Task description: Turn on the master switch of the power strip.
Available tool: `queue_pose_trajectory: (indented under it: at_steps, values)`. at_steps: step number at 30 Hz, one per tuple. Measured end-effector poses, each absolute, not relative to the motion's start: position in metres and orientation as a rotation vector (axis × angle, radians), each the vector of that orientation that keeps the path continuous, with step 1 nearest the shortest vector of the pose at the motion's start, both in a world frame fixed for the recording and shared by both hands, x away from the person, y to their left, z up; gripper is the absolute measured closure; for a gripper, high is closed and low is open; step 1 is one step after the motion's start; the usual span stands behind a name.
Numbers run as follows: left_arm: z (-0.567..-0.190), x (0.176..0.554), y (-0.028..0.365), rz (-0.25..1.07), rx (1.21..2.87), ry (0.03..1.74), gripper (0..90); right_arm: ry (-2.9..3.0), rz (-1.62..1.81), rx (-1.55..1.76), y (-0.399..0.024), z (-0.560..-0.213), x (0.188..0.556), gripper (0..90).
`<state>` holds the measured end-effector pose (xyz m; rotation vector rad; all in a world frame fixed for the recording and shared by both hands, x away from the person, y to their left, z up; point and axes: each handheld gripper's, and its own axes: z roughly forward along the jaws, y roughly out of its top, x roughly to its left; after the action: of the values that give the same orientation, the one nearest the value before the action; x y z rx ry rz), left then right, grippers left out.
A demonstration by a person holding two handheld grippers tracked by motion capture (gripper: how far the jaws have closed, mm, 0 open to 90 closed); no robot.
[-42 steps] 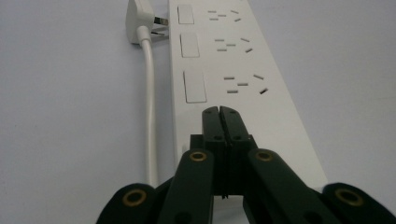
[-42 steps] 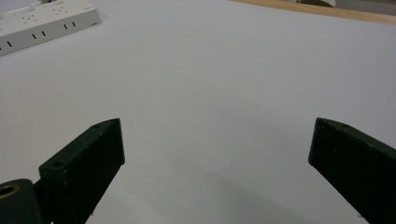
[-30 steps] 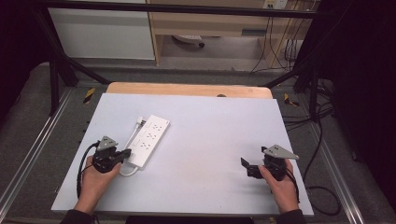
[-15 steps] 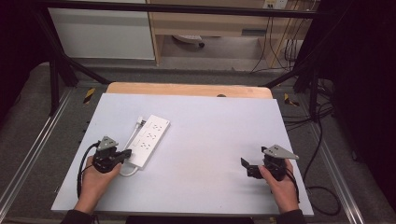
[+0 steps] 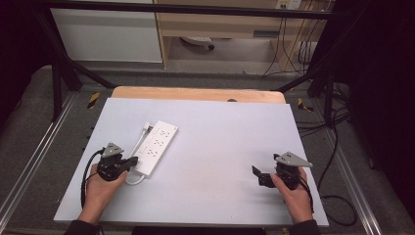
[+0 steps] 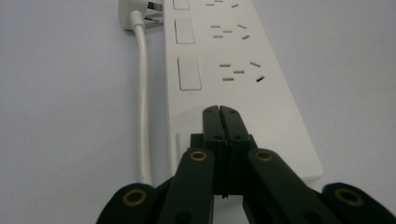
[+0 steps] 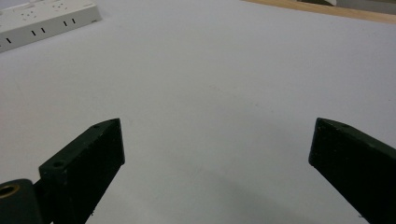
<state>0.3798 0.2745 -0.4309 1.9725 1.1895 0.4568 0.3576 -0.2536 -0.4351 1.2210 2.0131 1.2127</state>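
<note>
A white power strip [image 5: 156, 146] lies at an angle on the left half of the pale table, with its white cable [image 6: 141, 88] running along its side to a plug [image 5: 146, 129] at the far end. My left gripper [image 5: 132, 161] rests at the strip's near end. In the left gripper view its jaws are pressed together with nothing between them, tips [image 6: 219, 110] over the strip's [image 6: 233, 70] near end. My right gripper [image 5: 256, 174] sits at the table's right front, jaws wide apart and empty [image 7: 215, 140], pointing left toward the strip [image 7: 42, 18].
The pale grey table top [image 5: 220, 132] has a wooden strip [image 5: 195, 94] along its far edge. Black frame bars and cables [image 5: 303, 54] stand beyond the table. A black cable [image 5: 88, 171] trails from my left gripper.
</note>
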Motion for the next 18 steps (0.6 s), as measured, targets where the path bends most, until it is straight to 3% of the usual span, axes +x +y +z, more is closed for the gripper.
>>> queue_pose_trajectory:
  at_steps: [18]
  values:
    - [-0.432, 0.3806, 0.2759, 0.438, 1.96, 1.2, 90.0, 2.017, 1.212, 1.225, -0.2529, -0.4354, 0.3576, 3.9]
